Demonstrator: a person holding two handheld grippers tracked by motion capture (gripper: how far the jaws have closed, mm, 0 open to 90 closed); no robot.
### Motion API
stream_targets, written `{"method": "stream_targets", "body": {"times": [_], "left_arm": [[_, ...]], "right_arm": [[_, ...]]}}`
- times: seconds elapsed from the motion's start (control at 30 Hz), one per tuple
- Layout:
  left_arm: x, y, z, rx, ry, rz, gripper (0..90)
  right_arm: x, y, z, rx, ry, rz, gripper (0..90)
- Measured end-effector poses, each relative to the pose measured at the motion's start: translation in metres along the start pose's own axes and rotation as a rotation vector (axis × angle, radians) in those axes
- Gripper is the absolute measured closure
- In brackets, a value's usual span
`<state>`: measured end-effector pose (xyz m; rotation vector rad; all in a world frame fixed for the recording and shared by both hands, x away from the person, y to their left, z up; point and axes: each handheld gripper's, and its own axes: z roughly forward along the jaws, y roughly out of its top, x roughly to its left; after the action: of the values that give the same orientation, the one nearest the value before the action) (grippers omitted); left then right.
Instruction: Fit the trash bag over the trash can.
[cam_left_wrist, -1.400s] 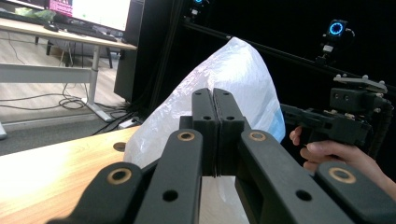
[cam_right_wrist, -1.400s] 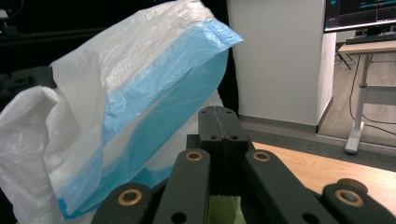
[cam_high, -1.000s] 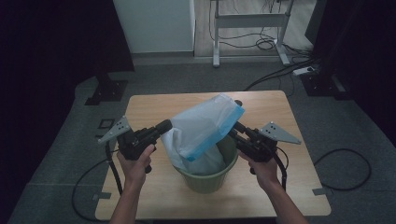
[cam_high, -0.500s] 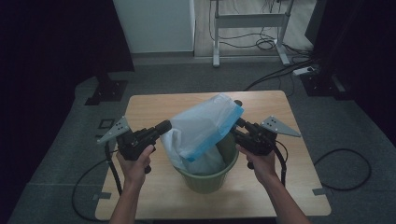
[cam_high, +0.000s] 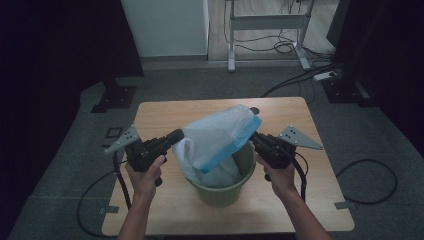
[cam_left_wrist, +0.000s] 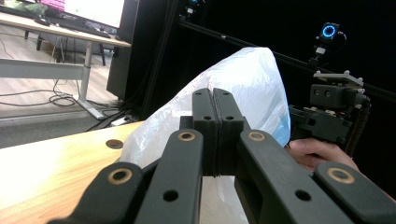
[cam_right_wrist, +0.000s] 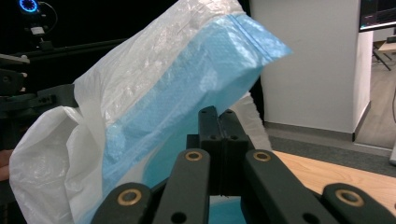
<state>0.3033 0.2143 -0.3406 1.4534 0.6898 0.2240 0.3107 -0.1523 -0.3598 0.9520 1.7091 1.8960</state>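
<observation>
On the surface (cam_high: 165, 112), the bag (cam_high: 215, 137) drapes over the green bin (cam_high: 225, 192), long axis running 8-to-2 o'clock, left hand-held gripper (cam_high: 176, 136) clamped on its 9 o'clock edge, right hand-held gripper (cam_high: 253, 136) just closed at 3 o'clock, both equally near.

Round green plastic bin (cam_high: 223, 192) stands on light wooden table (cam_high: 165, 112). White-and-blue plastic bag (cam_high: 217, 142) rises from bin, tilted. Left gripper (cam_high: 176, 136) and right gripper (cam_high: 254, 137) at the bag's opposite edges; right jaws just closed.
</observation>
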Motion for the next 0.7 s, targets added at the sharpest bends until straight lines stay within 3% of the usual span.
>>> {"method": "stream_targets", "body": {"times": [0.33,0.7], "left_arm": [[0.003,0.002,0.000,-0.006,0.011,-0.010,87.8],[0.008,0.011,0.000,-0.027,0.011,-0.022,88.6]], "right_arm": [[-0.003,0.004,-0.012,0.009,-0.036,-0.022,89.6],[-0.013,0.019,-0.027,0.035,-0.130,-0.065,89.7]]}}
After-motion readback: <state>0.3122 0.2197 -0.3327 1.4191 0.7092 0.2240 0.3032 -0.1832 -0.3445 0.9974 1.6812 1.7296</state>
